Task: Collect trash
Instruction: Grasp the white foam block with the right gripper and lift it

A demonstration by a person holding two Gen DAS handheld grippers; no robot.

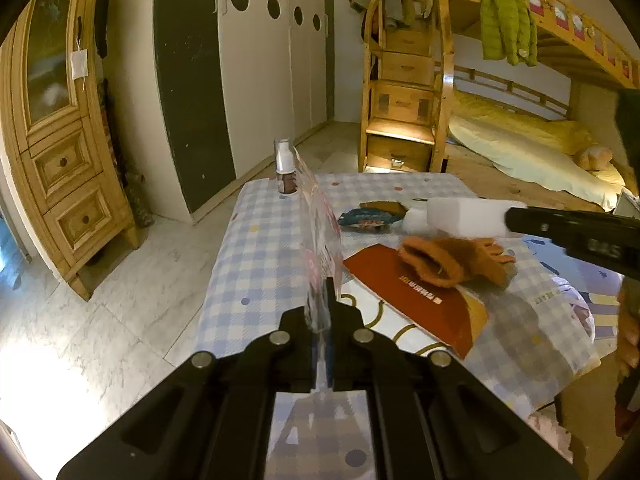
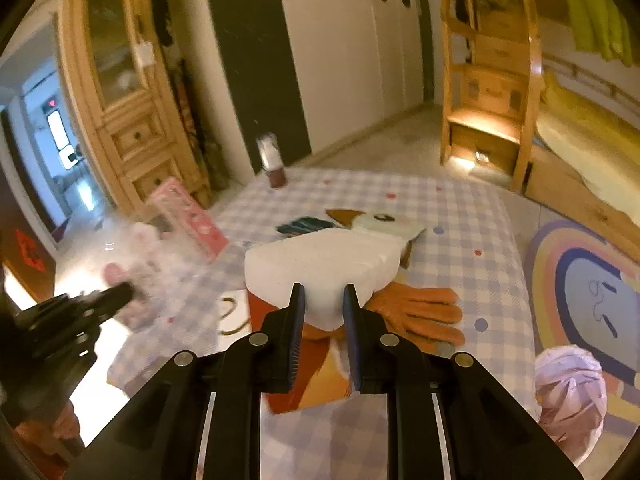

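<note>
My left gripper (image 1: 326, 292) is shut on a clear plastic wrapper (image 1: 320, 216) with pink and red print, which stands edge-on above the checked tablecloth (image 1: 260, 248). In the right wrist view that wrapper (image 2: 172, 248) hangs blurred from the left gripper (image 2: 124, 292) at the left. My right gripper (image 2: 324, 300) is shut on a white foam block (image 2: 324, 260), one pad pressing each side of its near end. From the left wrist view, the foam block (image 1: 460, 216) is held in the air by the right gripper (image 1: 510, 218), above an orange glove (image 1: 452, 260).
The glove lies on a red paper sheet (image 1: 424, 304). A dark blue snack wrapper (image 1: 368, 216) lies farther back, and a small spray bottle (image 1: 285, 168) stands at the table's far left corner. A crumpled pale bag (image 2: 568, 392) sits right of the table, by a round rug (image 2: 592, 292).
</note>
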